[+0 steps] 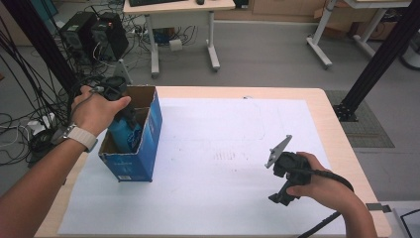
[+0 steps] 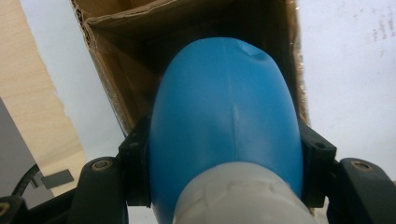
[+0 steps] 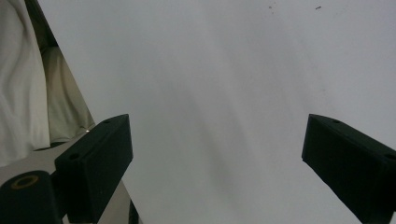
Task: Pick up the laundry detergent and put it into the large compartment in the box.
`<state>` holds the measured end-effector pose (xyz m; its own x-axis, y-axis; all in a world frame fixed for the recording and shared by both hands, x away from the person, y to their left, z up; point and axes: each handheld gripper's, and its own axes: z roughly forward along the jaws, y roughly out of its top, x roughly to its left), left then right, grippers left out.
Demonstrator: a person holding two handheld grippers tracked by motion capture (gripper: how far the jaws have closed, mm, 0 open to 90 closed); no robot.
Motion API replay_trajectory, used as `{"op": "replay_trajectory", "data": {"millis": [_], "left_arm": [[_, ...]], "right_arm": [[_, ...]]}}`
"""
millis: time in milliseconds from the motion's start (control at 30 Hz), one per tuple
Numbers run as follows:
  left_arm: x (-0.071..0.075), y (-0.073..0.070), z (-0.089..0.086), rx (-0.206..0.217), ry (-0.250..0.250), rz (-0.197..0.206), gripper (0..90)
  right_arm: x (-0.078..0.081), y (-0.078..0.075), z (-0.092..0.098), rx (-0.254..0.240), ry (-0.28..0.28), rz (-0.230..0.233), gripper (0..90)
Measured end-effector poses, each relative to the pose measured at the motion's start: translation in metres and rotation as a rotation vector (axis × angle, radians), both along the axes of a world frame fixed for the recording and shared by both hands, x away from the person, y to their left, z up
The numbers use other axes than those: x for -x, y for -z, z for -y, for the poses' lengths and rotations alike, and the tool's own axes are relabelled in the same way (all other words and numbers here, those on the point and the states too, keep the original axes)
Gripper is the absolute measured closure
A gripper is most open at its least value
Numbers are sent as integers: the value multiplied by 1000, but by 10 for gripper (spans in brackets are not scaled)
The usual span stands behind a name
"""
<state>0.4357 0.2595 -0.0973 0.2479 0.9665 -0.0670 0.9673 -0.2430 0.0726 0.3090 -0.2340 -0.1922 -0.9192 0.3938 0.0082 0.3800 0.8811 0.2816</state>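
A blue plastic bottle (image 2: 224,121) with a white cap (image 2: 238,196) sits clamped between the jaws of my left gripper (image 2: 224,158), pointing down into an open cardboard box (image 2: 140,28). From above, the left gripper (image 1: 124,116) is over the blue-sided box (image 1: 148,144) at the table's left, and the bottle (image 1: 121,136) is partly inside it. My right gripper (image 1: 280,196) rests low over the white sheet at the right front. Its black jaws stand wide apart with nothing between them, as the right gripper (image 3: 217,158) view shows over bare white paper.
A white sheet (image 1: 213,163) covers most of the wooden table (image 1: 341,144). Beyond the far edge stand a desk (image 1: 178,29), computer towers (image 1: 94,34) and tangled cables. A black frame post (image 1: 381,54) rises at the right.
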Motion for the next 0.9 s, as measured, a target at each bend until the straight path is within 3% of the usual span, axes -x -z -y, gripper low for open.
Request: {"op": "replay_trajectory", "data": {"millis": [333, 667, 900], "left_arm": [[-7, 21, -4, -6, -8, -22, 380], [-8, 25, 1, -16, -1, -20, 380], [-13, 35, 3, -14, 5, -44, 380]], "right_arm": [[-2, -1, -3, 11, -2, -7, 87], [-4, -2, -6, 17, -4, -10, 87], [-2, -4, -4, 14, 0, -5, 87]]}}
